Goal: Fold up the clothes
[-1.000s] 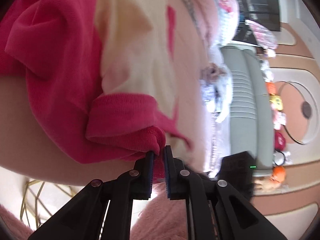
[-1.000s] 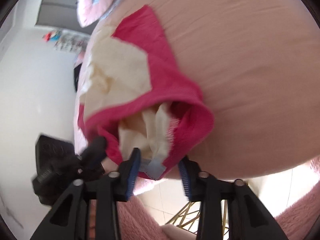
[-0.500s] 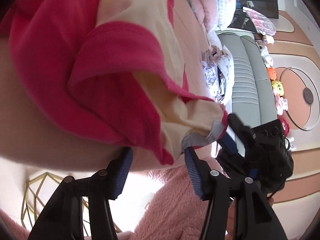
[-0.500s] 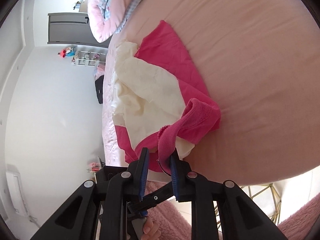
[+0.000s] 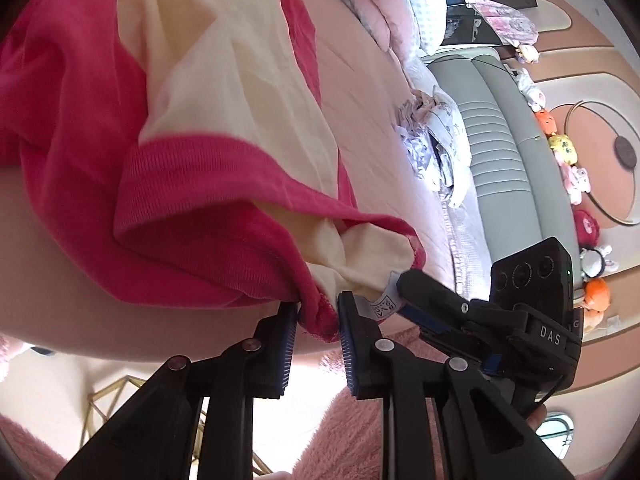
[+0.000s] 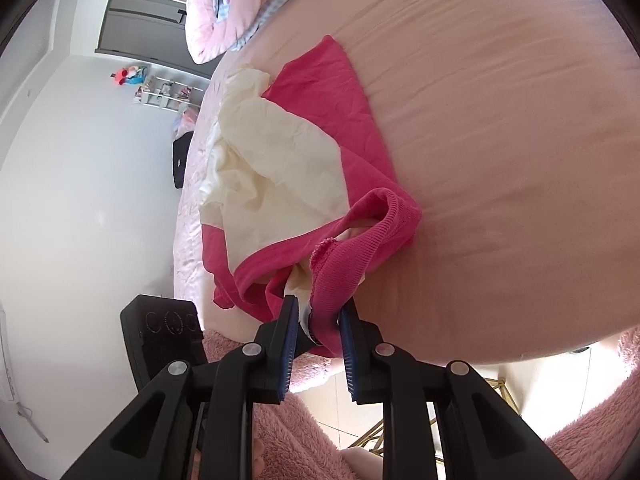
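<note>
Right wrist view: right gripper [image 6: 318, 322] and left gripper [image 5: 316, 322] both pinch near ribbed hem of pink-and-cream garment [image 6: 288, 160]; garment's length runs away across bed [image 6: 500, 120].

Left wrist cam sits low at the bed [image 5: 380, 92] edge, very close, facing toward 12 o'clock across the mattress to a grey sofa [image 5: 500, 152] at 2 o'clock. Right wrist cam, equally low and close, faces 12 o'clock; wall at 9 o'clock. Both share the pink-and-cream garment [image 5: 192, 128] [image 6: 288, 168].
</note>
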### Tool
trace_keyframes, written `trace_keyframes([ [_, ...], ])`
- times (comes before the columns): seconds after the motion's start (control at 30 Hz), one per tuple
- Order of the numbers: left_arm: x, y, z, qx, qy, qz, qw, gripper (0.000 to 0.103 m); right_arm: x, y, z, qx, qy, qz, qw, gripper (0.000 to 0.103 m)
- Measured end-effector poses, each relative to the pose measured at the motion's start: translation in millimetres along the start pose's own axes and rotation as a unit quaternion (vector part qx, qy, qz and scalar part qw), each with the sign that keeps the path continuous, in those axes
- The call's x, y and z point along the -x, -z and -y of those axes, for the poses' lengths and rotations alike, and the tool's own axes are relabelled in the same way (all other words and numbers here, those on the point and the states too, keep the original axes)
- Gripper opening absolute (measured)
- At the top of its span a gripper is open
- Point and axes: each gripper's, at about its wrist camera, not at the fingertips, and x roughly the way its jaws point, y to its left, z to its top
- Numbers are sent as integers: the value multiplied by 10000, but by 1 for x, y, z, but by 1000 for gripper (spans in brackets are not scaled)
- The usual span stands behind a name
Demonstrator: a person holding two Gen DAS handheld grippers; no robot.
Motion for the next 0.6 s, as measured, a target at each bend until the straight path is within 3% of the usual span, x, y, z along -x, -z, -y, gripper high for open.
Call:
trace_keyframes([
  [0.1, 9, -6, 3, -34, 133, 159, 9998, 18, -3, 1, 3, -87, -122, -125, 9998, 20],
  [0.17, 15, -11, 5, -54, 259, 231, 9994, 18, -5, 3, 5, -122, -146, -183, 9997, 26],
  [0.23, 21, -15, 6, -74, 385, 303, 9988, 17, -7, 6, 8, -159, -172, -262, 9994, 53],
  [0.3, 25, -18, 5, -52, 447, 330, 9984, 16, -11, 8, 11, -188, -147, -336, 9991, 59],
  [0.43, 23, -15, 6, 21, 518, 319, 9981, 16, -18, 13, 7, -46, -216, -449, 9987, 60],
  [0.57, 4, -22, 26, 38, 597, 304, 9977, 16, -10, 10, -4, 83, -565, -124, 9983, 57],
  [0.6, 2, -22, 25, 31, 584, 283, 9979, 16, -7, 8, -8, 153, -532, -29, 9985, 44],
])
